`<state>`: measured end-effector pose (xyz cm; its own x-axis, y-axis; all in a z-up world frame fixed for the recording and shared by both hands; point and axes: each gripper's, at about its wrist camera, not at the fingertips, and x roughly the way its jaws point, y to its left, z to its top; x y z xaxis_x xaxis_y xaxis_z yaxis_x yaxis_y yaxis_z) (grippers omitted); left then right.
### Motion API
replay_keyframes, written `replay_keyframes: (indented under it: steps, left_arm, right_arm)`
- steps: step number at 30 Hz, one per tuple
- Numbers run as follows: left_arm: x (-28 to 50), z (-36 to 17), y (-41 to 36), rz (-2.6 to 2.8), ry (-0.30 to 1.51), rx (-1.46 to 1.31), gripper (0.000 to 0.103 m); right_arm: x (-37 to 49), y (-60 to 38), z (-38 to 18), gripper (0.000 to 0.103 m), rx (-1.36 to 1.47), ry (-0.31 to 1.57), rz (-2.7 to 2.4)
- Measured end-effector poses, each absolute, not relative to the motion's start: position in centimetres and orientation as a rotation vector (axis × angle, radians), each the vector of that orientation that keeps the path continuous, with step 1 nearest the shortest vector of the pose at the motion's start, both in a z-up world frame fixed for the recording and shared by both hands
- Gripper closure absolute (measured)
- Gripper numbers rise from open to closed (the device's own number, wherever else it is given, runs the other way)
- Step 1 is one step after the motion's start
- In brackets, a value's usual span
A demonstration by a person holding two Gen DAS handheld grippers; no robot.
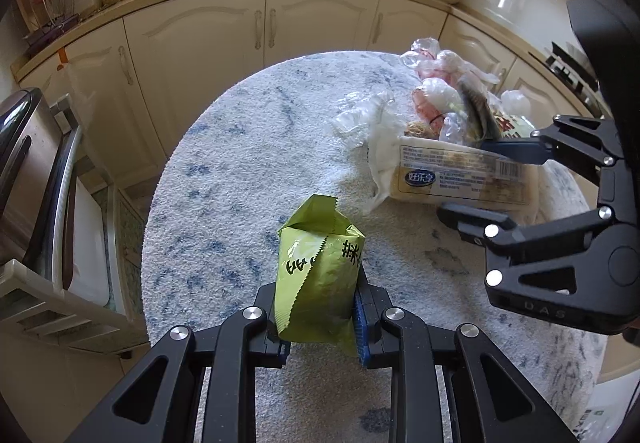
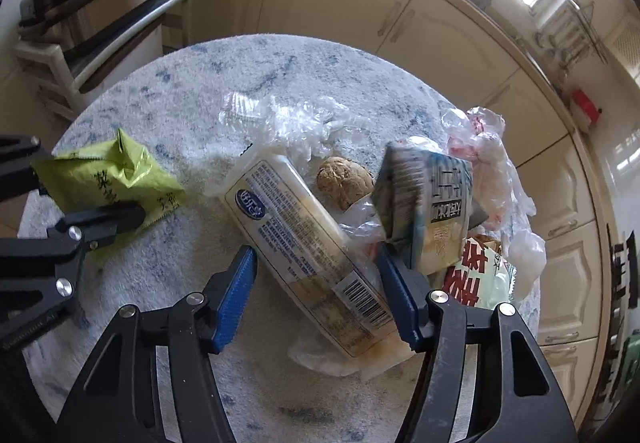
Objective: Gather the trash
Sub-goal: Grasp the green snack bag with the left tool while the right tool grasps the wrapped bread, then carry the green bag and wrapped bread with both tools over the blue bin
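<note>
A green snack packet (image 1: 320, 275) stands upright between the blue pads of my left gripper (image 1: 320, 327), which is shut on its lower part. The right wrist view shows the same packet (image 2: 116, 175) in the left gripper (image 2: 80, 183) at the far left. My right gripper (image 2: 318, 283) straddles a long cream wrapper (image 2: 304, 239) with a barcode, lying on the table. Its jaws stand either side of the wrapper without visibly squeezing it. In the left wrist view the right gripper (image 1: 468, 179) brackets that wrapper (image 1: 448, 179) from the right.
Past the wrapper lies a trash heap: a squashed drink carton (image 2: 432, 203), a brown lump (image 2: 344, 181), clear crumpled plastic (image 2: 296, 119) and a red-and-white packet (image 2: 476, 271). The round table (image 1: 248, 147) has a blue-flecked cloth. Cream cabinets (image 1: 200, 31) ring it; a steel appliance (image 1: 32, 163) stands left.
</note>
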<state>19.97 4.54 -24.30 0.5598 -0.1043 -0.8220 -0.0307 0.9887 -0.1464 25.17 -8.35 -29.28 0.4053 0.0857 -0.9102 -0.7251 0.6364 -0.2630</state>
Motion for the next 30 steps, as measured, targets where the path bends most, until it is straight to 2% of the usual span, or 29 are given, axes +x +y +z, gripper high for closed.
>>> replay_keyframes:
  steps: [2, 5, 7, 10, 22, 30]
  left_arm:
    - [19.8, -24.2, 4.5, -0.044, 0.978, -0.154, 0.082]
    - [19.5, -24.0, 4.5, -0.044, 0.979, -0.162, 0.083]
    - [19.5, -23.7, 4.4, -0.044, 0.973, -0.16, 0.083]
    - [18.9, -23.0, 4.4, -0.039, 0.961, -0.154, 0.083]
    - [16.6, -18.5, 1.9, -0.104, 0.891, -0.136, 0.084]
    - [14.1, -13.5, -5.0, -0.276, 0.807, -0.066, 0.084]
  right_arm:
    - [25.1, -8.0, -29.8, 0.038, -0.787, 1.023, 0.577]
    - [25.9, -7.8, -30.4, 0.044, -0.758, 1.039, 0.605]
    - [25.9, -7.9, -30.4, 0.057, -0.758, 1.04, 0.61]
    - [26.1, -9.3, -28.7, 0.068, -0.592, 1.047, 0.641]
    - [22.7, -16.9, -23.8, 0.068, -0.14, 1.01, 0.654]
    - [17.8, -27.5, -19.8, 0.068, 0.059, 0.904, 0.507]
